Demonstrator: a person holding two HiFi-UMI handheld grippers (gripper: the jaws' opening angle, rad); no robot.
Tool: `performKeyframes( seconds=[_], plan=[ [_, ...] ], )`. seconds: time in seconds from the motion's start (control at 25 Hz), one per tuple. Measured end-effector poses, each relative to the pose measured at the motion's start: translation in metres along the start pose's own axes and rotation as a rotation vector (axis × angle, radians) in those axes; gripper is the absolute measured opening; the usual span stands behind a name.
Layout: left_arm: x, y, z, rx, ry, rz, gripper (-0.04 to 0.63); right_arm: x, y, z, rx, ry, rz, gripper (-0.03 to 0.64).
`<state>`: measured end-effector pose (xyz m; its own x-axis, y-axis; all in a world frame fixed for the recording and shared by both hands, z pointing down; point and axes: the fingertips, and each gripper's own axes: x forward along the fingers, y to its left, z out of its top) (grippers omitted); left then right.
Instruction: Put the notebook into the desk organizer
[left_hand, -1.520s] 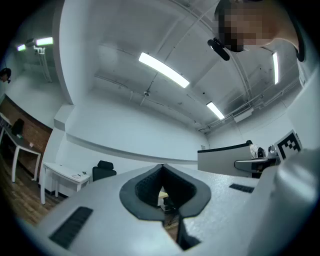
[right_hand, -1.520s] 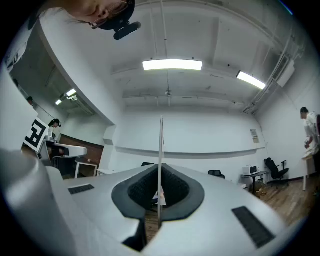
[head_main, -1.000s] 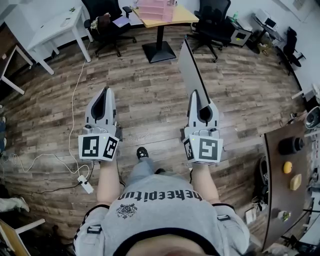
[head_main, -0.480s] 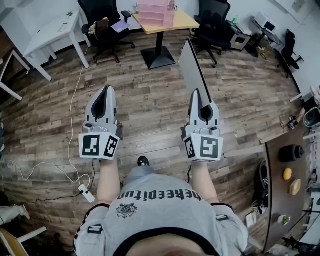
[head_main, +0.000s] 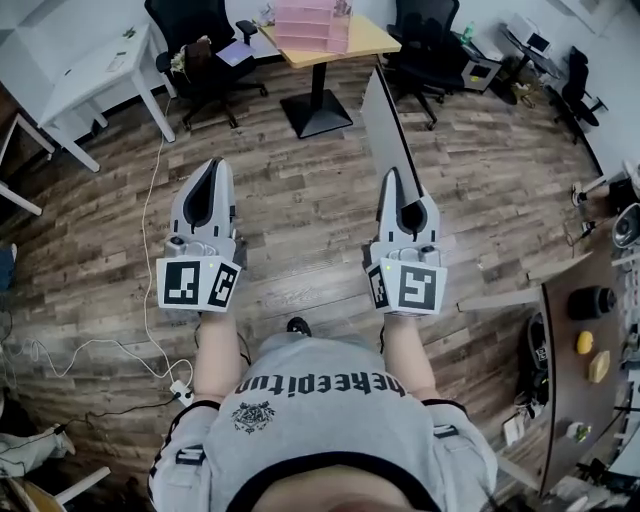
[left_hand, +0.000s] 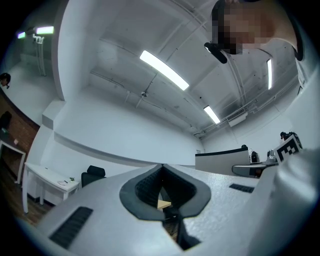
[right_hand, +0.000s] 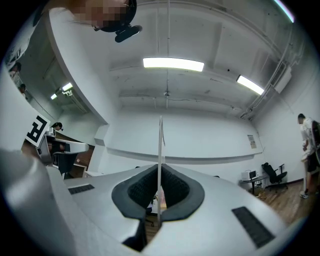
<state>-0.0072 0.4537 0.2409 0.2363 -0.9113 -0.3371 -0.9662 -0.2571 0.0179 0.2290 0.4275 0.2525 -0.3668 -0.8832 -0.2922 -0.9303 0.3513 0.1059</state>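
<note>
- Currently in the carry step — notebook (head_main: 385, 125) off any surface, pinched at its lower edge by right gripper (head_main: 392, 180), standing edge-on and leaning away toward the far table.
- Same notebook in the right gripper view: a thin pale sheet rising straight up from between the pads. Jaws closed hard on it, almost no gap left.
- Left gripper (head_main: 212, 168) held level alongside, well apart from the notebook. Jaws brought together at the tips with nothing between them; only a sliver of table top and floor visible through the hollow behind the tips.
- Likely target: pink desk organizer (head_main: 312, 22) on the yellow table (head_main: 365, 38) at the far end of the wooden floor (head_main: 300, 210), well apart from both grippers. Not reached, so insertion not begun.
- Judged roughly midway: pickup done, placing undone.
- Next, probably: walking up to the table past the black chairs (head_main: 195, 40), then turning the notebook to line up with an opening in the organizer. Which opening, cannot tell from here; too small in the head view.
- Calls for a firm pinch all the way, guarding against flex or swing of a thin book held by one edge.
- Then lowering it in edge first and releasing only once supported by the organizer.
- Left gripper free for steadying the organizer if it slides.
</note>
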Motion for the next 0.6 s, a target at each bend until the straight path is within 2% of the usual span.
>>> performKeyframes(
  seconds=[0.36,0.6],
  plan=[
    [0.021,0.028,-0.017,-0.02,0.01,0.007,0.003,0.033,0.005,-0.015,0.057,0.029,0.001,0.009],
    [0.057,0.053,-0.037,-0.028,0.013,0.018,0.003,0.078,-0.002,-0.035,0.058,0.03,-0.001,0.009]
  ],
)
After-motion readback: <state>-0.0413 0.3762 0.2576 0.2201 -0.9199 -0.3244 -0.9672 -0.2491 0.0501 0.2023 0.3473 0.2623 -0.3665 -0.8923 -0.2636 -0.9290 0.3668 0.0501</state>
